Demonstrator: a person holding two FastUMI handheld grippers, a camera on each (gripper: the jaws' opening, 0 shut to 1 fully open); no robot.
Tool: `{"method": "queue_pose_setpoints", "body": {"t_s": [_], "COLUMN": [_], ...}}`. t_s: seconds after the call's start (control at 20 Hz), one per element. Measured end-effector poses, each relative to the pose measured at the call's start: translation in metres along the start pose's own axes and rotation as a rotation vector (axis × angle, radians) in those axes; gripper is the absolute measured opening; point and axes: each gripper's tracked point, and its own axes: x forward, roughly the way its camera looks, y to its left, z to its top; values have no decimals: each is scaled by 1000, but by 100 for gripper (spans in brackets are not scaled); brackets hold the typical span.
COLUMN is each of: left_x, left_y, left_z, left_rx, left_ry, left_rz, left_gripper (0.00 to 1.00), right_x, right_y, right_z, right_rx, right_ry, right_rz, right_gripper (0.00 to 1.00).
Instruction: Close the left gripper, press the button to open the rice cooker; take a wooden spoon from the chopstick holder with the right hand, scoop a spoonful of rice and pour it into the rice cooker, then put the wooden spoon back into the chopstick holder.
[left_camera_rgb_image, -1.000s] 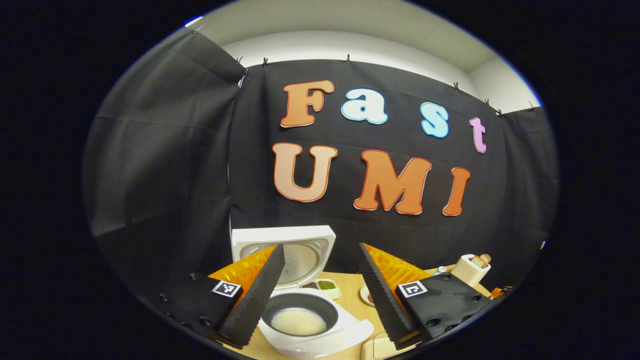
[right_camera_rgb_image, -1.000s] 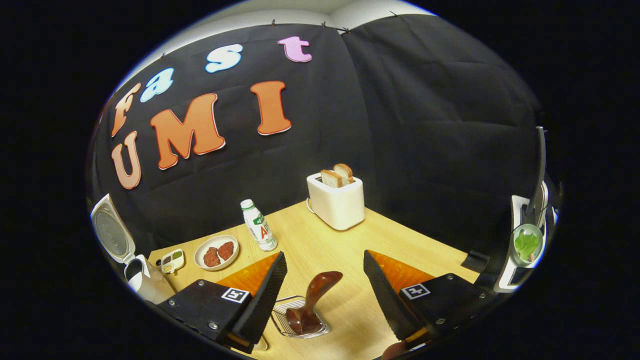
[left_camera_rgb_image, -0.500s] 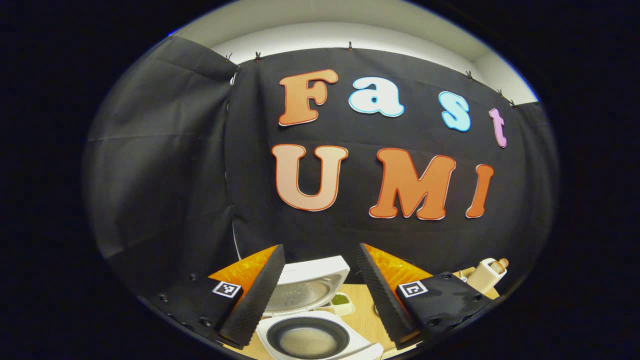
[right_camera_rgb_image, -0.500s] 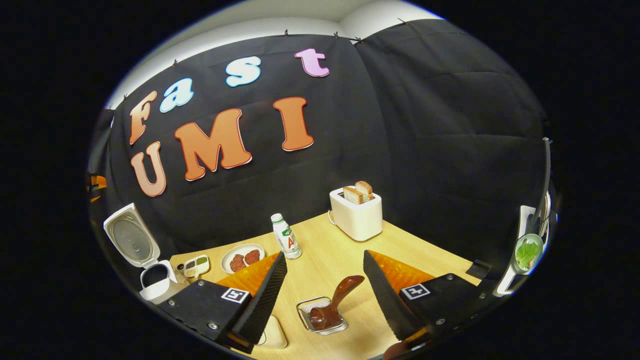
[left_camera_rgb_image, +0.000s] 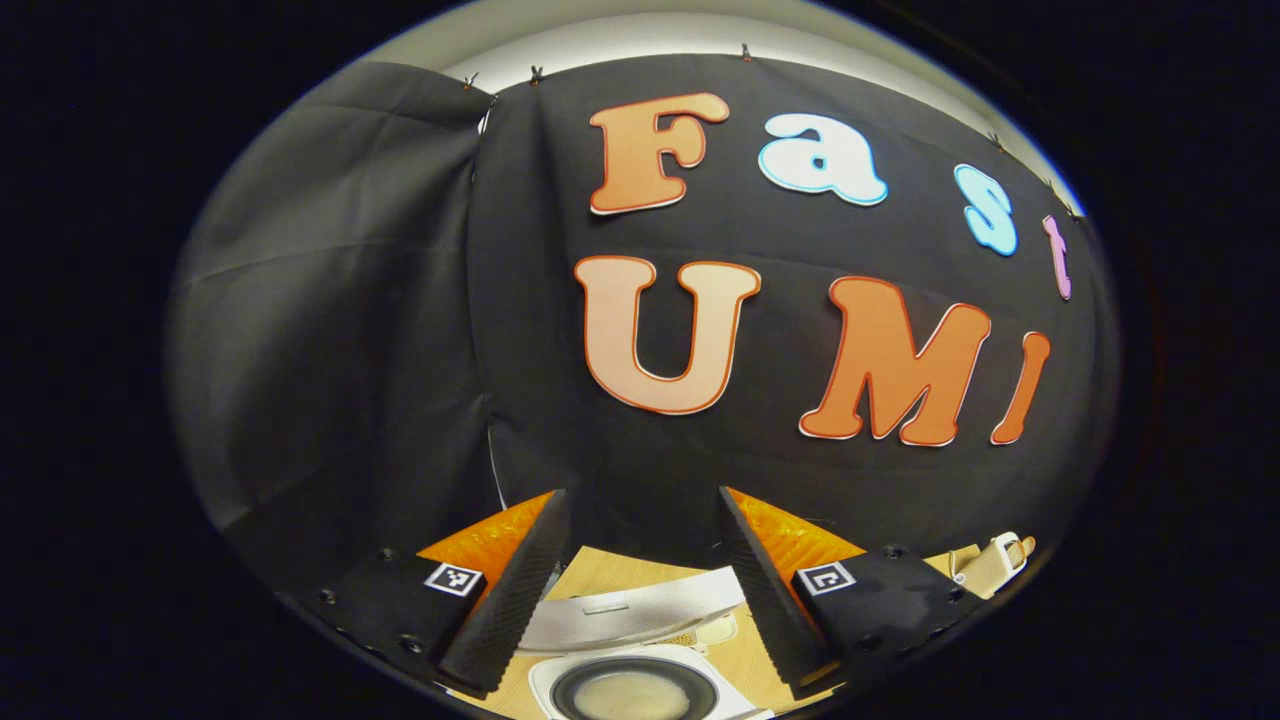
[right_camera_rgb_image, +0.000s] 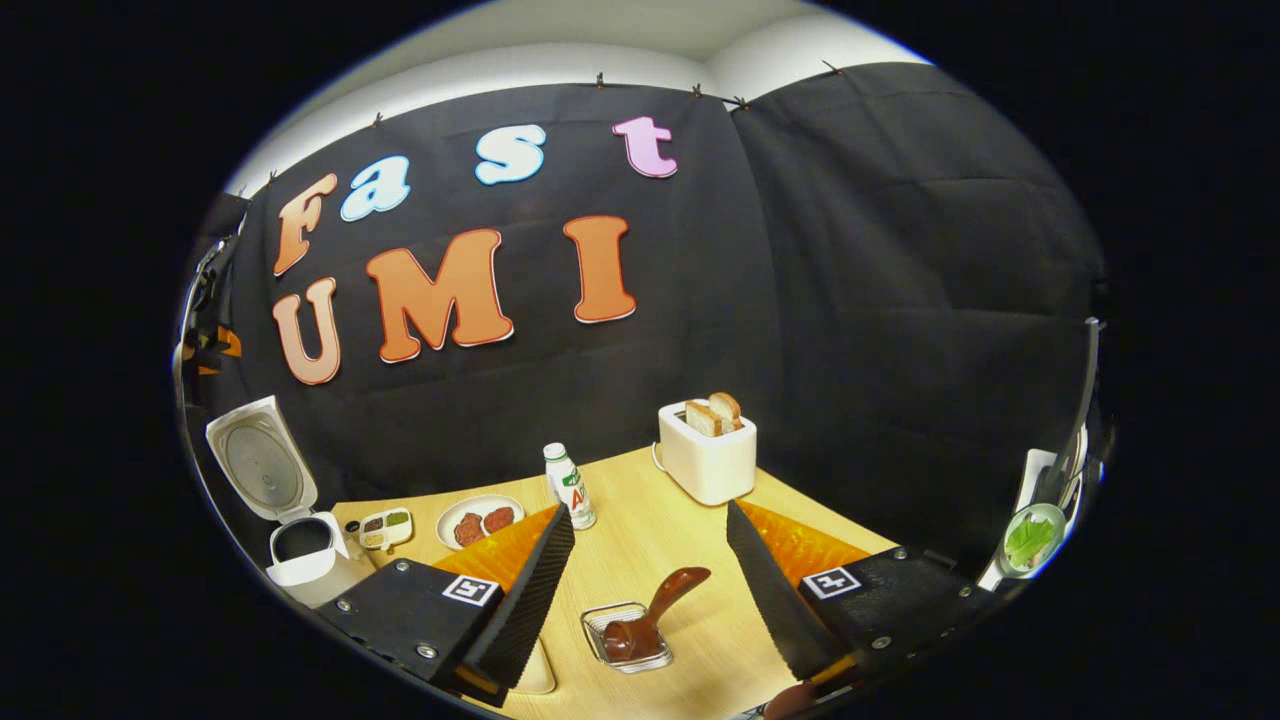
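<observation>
The white rice cooker (left_camera_rgb_image: 640, 665) sits below my left gripper (left_camera_rgb_image: 640, 495), its lid (left_camera_rgb_image: 630, 618) raised and pale rice in the dark inner pot (left_camera_rgb_image: 632, 692). The left gripper is open, with nothing between its fingers. In the right gripper view the cooker (right_camera_rgb_image: 305, 560) stands at the far left of the table, with its lid (right_camera_rgb_image: 258, 470) up. A dark brown wooden spoon (right_camera_rgb_image: 655, 610) rests in a small wire holder (right_camera_rgb_image: 625, 640), its handle leaning up to the right. My right gripper (right_camera_rgb_image: 648, 508) hangs open above and behind the holder, apart from the spoon.
On the wooden table (right_camera_rgb_image: 650, 540) stand a white toaster (right_camera_rgb_image: 706, 455) with bread, a small bottle (right_camera_rgb_image: 570, 487), a plate (right_camera_rgb_image: 480, 520) with dark food and a small divided dish (right_camera_rgb_image: 385, 528). A beige object (right_camera_rgb_image: 537, 678) lies half hidden behind a finger. A bowl of greens (right_camera_rgb_image: 1028, 537) sits far right.
The left gripper view has risen and tilted up, so the cooker has slid to the bottom edge. The right gripper has drawn back from the spoon holder. Both stayed open.
</observation>
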Motion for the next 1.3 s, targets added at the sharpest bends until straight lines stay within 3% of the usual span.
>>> {"method": "queue_pose_setpoints", "body": {"t_s": [0.45,0.65,1.05,1.3], "left_x": [44,42,-4,-50], "left_y": [14,23,0,-19], "left_z": [-84,-89,-111,-151], "left_rx": [-54,-60,-63,-70], "left_ry": [248,253,259,264], "left_rz": [38,65,-8,-32], "left_gripper": [99,100,99,99], "right_x": [-11,-14,-7,-6], "right_y": [12,16,34,65], "right_z": [47,64,74,77], "right_rx": [-16,-31,-35,-51], "right_ry": [-109,-152,-168,-195], "right_rz": [23,30,72,141], "right_gripper": [95,95,95,95]}}
